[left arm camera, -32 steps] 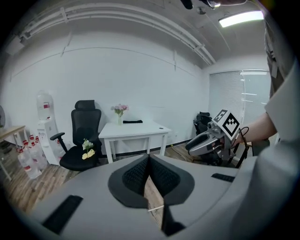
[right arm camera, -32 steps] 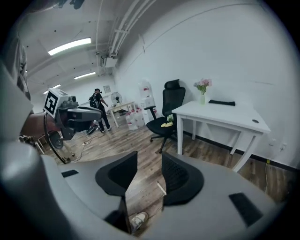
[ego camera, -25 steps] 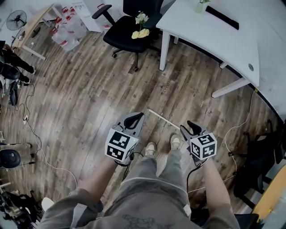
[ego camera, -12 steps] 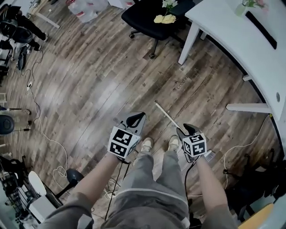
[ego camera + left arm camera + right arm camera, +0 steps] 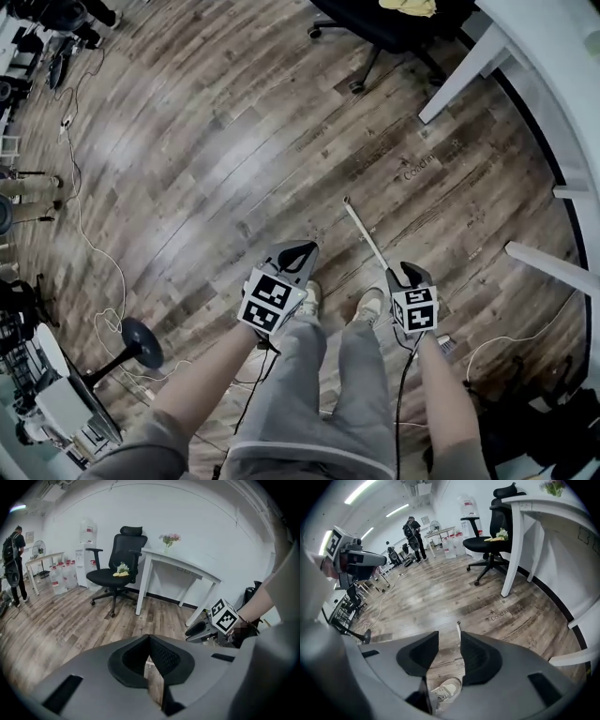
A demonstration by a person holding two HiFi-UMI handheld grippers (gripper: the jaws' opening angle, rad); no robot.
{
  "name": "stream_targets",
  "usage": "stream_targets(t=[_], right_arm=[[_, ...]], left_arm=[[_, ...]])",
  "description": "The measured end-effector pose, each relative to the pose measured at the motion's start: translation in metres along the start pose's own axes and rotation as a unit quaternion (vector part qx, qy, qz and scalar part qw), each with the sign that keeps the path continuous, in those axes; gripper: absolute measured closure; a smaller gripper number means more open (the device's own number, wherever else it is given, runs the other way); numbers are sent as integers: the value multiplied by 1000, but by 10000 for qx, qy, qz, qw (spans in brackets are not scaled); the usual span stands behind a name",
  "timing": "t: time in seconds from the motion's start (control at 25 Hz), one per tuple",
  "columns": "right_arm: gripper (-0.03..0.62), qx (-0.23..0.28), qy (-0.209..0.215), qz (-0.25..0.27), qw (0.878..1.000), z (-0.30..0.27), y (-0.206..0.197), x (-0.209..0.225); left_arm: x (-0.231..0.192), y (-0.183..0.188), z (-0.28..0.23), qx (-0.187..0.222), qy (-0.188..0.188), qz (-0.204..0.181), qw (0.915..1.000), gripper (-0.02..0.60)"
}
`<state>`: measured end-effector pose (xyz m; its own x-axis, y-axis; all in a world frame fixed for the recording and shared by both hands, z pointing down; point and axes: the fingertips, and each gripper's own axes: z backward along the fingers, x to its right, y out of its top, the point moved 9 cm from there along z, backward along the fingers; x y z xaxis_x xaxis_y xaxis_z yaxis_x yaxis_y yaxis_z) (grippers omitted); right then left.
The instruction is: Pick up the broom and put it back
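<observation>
Lying by the right gripper (image 5: 405, 274), the broom (image 5: 366, 232) shows bristles only overhead.

The lower stretch of the broom (image 5: 367, 236) handle was hidden behind the right gripper (image 5: 410, 274), while the head view's edges cut off the office chair (image 5: 375, 23) and white desk (image 5: 562, 56).

Broom (image 5: 367, 236) flat on floor (image 5: 216, 159), handle running from just right of right shoe (image 5: 369, 304) forward toward desk (image 5: 562, 56). Left shoe (image 5: 307, 298) beside right shoe, left of it. Chair (image 5: 375, 21) far ahead, left of desk. Stand base (image 5: 141, 342) on floor left of legs; cables (image 5: 80, 220) further left.
</observation>
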<state>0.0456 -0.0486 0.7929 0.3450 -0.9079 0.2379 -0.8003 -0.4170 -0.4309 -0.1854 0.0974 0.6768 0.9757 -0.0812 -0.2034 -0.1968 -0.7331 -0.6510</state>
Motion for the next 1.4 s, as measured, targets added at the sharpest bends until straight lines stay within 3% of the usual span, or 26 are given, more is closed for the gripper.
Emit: stream_targets(t=[0.24, 0.8, 1.0, 1.4], right_arm=[[431, -382, 204, 178, 9989, -83, -33, 15], [431, -827, 315, 530, 9947, -248, -122, 52], [431, -958, 223, 495, 9939, -298, -153, 65], [431, -1076, 15, 438, 9932, -361, -189, 71]], left_arm=[[-24, -70, -60, -312, 27, 90, 9995, 565], [-75, -217, -177, -604, 108, 618, 9962, 565], [-92, -252, -207, -609, 109, 796, 9949, 565], [-111, -293, -228, -627, 132, 762, 9950, 565]])
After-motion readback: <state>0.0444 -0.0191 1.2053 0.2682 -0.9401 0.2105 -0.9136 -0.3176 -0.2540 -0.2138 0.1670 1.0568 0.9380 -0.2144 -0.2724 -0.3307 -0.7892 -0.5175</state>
